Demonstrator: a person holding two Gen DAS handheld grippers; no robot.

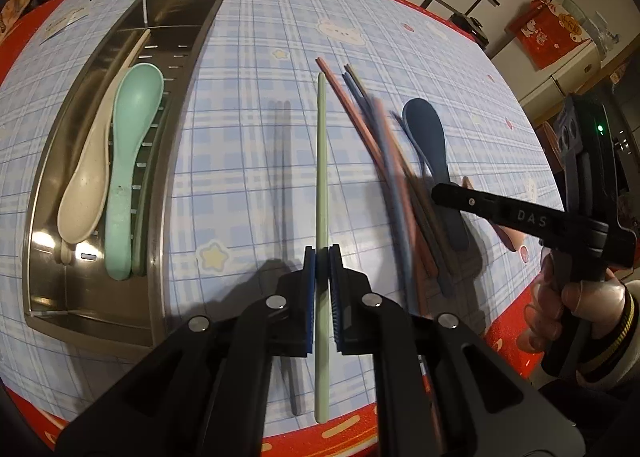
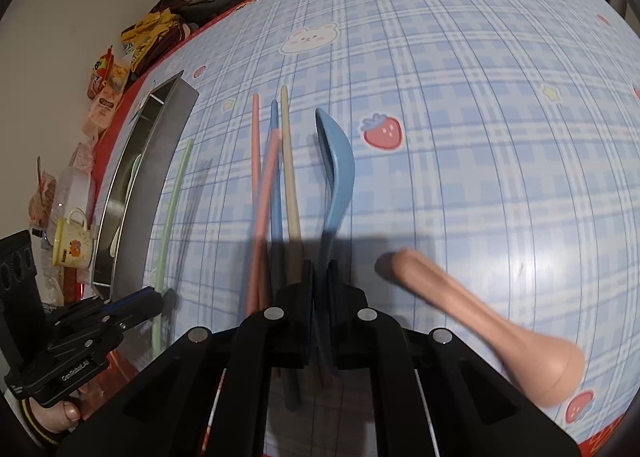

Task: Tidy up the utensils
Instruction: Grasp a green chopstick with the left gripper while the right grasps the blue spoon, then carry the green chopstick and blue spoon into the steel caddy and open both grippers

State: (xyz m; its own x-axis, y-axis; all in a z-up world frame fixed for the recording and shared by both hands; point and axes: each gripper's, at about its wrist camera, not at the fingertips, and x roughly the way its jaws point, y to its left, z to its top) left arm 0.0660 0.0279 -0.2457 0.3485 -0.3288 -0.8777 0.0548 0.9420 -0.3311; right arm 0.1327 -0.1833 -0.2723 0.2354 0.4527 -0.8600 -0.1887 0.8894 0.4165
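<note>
Blue plaid tablecloth (image 1: 256, 37) with a red border covered the table you worked at. Largest on it was the steel tray (image 1: 48, 297), at the left, holding a cream spoon (image 1: 86, 177) and a mint spoon (image 1: 128, 145) side by side. Loose chopsticks (image 1: 372, 145) in pink, blue and tan lay bunched on the cloth, well apart from the tray, with a pink spoon (image 2: 492, 321) off to their right. Your left gripper (image 1: 322, 253) was clamped on a pale green chopstick (image 1: 321, 137), held above the cloth between tray and bundle. Your right gripper (image 2: 320, 269) had its jaws closed on the handle of the blue spoon (image 2: 338, 173).
</note>
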